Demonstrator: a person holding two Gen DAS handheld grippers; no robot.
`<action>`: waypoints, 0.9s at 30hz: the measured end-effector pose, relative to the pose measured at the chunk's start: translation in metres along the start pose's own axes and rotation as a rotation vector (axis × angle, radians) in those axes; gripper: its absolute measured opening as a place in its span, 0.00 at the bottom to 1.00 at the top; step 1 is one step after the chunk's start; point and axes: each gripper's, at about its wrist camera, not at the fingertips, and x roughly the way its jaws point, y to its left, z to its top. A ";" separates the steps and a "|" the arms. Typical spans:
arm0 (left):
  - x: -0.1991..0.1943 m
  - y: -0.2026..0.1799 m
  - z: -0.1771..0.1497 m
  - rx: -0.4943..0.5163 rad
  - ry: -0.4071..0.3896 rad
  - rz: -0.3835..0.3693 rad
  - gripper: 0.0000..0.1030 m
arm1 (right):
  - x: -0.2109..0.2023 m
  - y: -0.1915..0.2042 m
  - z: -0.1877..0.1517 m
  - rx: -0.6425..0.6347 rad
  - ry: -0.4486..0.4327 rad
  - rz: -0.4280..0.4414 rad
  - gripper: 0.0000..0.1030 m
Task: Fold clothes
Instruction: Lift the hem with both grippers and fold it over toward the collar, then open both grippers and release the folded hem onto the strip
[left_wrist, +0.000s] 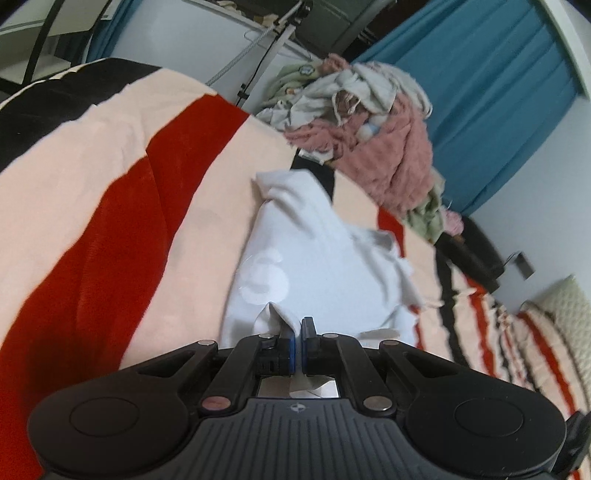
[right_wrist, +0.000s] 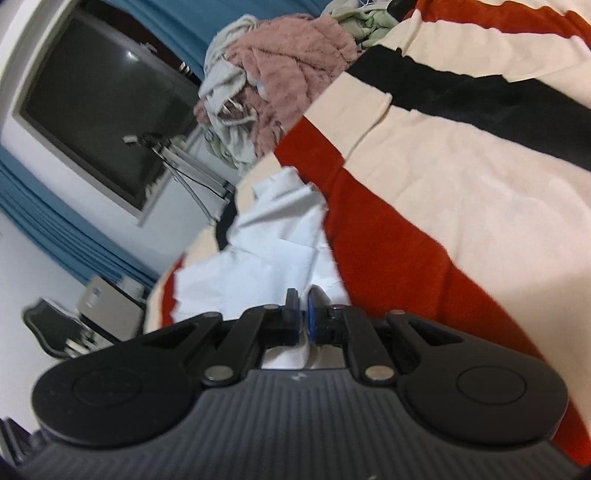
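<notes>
White garment (left_wrist: 314, 258), apparently a top, spread on the striped blanket (left_wrist: 129, 177) with a near edge pinched by each tool: left gripper (left_wrist: 298, 332) and right gripper (right_wrist: 303, 314) both have jaws closed on a fold of its fabric, probably so the near edge can be carried over evenly for a fold. A pale round print (left_wrist: 264, 275) resembling a letter "S" or "G" shows on the cloth but cannot be read with certainty; no other writing is legible. Unfolded laundry pile (left_wrist: 362, 122) waits at the blanket's far edge.

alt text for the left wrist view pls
The left claw is shut on a pinched fold of a white garment lying on a cream, red and black striped blanket. A heap of unfolded clothes sits beyond it.
</notes>
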 end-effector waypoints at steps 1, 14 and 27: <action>0.004 0.001 -0.001 0.012 0.007 0.008 0.03 | 0.004 0.000 0.000 -0.018 0.004 -0.006 0.08; -0.050 -0.032 -0.019 0.262 -0.077 0.050 0.91 | -0.046 0.050 -0.018 -0.376 -0.055 0.012 0.86; -0.158 -0.080 -0.071 0.435 -0.227 0.052 0.98 | -0.140 0.080 -0.060 -0.565 -0.172 -0.018 0.86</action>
